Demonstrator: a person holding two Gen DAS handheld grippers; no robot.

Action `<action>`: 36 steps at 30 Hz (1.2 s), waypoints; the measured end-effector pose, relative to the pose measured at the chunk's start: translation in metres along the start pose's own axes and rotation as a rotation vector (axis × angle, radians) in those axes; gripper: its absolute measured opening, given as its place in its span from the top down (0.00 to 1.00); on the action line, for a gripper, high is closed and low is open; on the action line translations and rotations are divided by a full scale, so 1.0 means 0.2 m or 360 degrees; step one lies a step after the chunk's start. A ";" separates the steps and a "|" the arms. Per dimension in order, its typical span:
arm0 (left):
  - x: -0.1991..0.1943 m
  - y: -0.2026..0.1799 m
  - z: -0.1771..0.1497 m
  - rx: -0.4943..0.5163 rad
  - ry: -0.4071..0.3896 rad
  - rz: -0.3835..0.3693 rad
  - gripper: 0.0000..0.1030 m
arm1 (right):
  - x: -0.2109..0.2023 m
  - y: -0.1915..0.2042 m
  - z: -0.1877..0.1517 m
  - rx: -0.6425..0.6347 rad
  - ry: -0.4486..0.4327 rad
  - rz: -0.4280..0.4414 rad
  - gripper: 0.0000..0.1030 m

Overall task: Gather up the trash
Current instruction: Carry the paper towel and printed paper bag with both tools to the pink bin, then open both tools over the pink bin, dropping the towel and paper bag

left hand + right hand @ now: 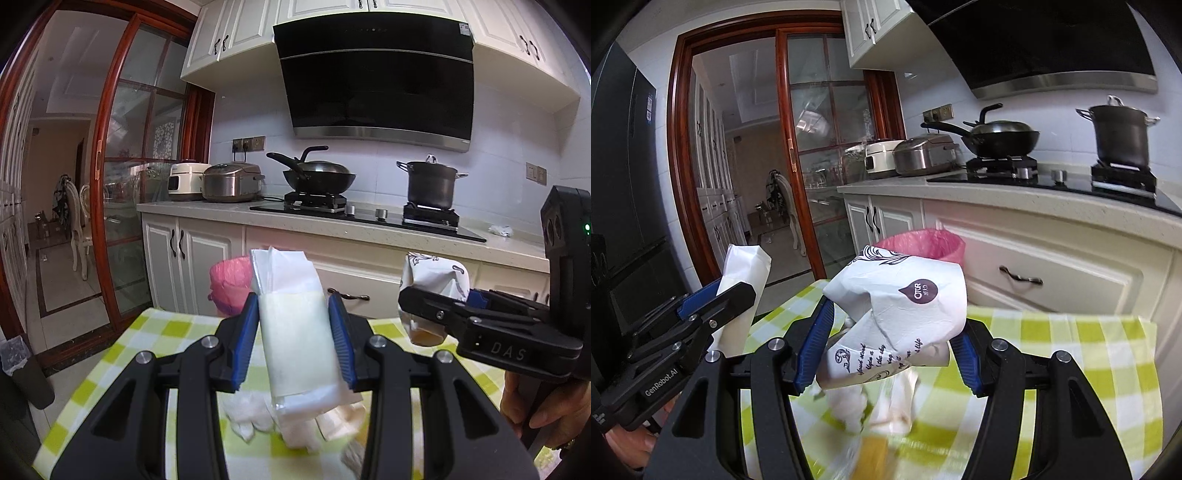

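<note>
Nearest thing: the left tongs (293,332) are clamped on a white tissue pack (295,332), blue pads pressing both its long sides, and the pack sticks up past the tips. The right tongs (892,328) are closed around a crumpled printed paper cup (901,295); the pads touch its sides and it's squashed out of shape. Both are held above the bench (1071,350) with its green-and-white check cloth.

Under the tissue pack, on the cloth, there's a little heap of white scraps (255,413). The pack and the tong arms cover most of it, so I can't tell how many pieces there are. In the right wrist view the stuff below the cup is just blur.

Past the far edge of the bench sits the pink-lined bin (923,242). From both views only its rim shows, as the tissue pack or the cup blocks the rest.

Further back from the bin: white cabinets, a counter with two rice cookers (232,182), a wok (319,177) and a stockpot (430,184) on the stove.
</note>
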State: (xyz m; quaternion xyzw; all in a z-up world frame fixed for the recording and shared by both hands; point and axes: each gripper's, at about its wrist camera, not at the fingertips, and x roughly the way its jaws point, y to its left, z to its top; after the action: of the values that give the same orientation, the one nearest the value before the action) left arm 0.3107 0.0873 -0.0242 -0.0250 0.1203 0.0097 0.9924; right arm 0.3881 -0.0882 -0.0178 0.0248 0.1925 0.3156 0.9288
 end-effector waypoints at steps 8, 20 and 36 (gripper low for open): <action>0.43 0.20 0.17 -0.0049 0.0061 -0.0029 0.63 | 0.38 -0.13 0.21 -0.0017 0.0027 0.0063 0.44; 1.34 0.55 0.37 -0.0155 0.0218 -0.0090 0.63 | 1.13 -0.38 0.43 -0.0081 0.0133 0.0084 0.43; 2.21 0.77 0.16 -0.0080 0.0428 -0.0056 0.59 | 2.04 -0.65 0.45 0.0059 0.0306 0.0148 0.40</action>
State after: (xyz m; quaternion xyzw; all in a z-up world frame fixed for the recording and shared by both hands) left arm 0.7435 0.2489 -0.1053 -0.0531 0.2516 -0.0082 0.9663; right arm 0.7919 0.0581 -0.0958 0.0204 0.2851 0.3556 0.8898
